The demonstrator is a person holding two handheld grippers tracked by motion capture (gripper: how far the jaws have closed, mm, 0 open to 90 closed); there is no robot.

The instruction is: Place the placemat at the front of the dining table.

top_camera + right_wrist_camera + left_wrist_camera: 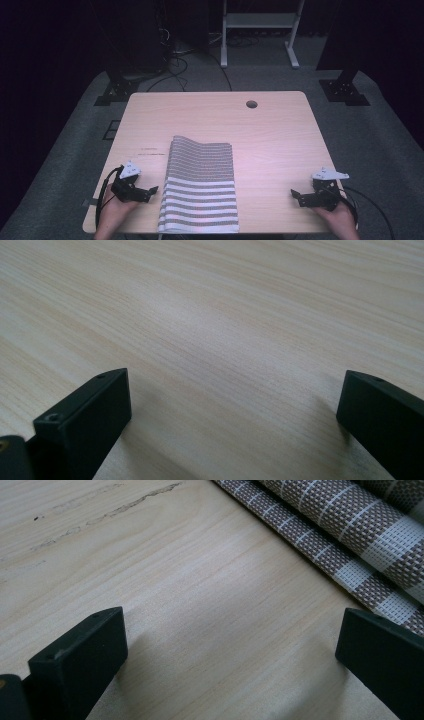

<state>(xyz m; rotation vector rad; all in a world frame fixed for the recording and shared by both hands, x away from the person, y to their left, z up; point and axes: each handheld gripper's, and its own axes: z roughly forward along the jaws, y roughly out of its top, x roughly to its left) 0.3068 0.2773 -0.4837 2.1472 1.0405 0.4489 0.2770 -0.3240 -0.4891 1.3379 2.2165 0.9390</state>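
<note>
Cloth: striped towel (pixel 200 187), folded into a long rectangle, lying flat on the table (pixel 270 135)
Cloth pattern: far half finely woven in narrow brown-grey and white lines; near half in broad alternating grey and white bands
Cloth weave, left gripper view: towel (pixel 345 525) shows a coarse basket-like texture, brown checks crossed by white bars, with layered folded edges running diagonally
Cloth position: centre of the near half of the table, slightly left of the midline, between the two grippers
Cloth near edge: reaches the table's front edge
Cloth far edge: ends about mid-table, slightly rippled
Left gripper (pixel 150 190): held in the left hand (pixel 114 210) near the front left corner, jaws spread wide, nothing between them, tips pointing toward the towel's left edge and just beside it
Right gripper (pixel 296 195): held in the right hand (pixel 340 216) near the front right corner, jaws spread wide, nothing between them, well apart from the towel
Open room, right: bare wood between the towel's right edge and the right gripper
Open room, far: the whole far half of the table is bare apart from a round cable hole (pixel 251 104)
Open room, left: narrow strip of wood between towel and table edge
Surroundings: grey carpet (pixel 390 150) around the table
</note>
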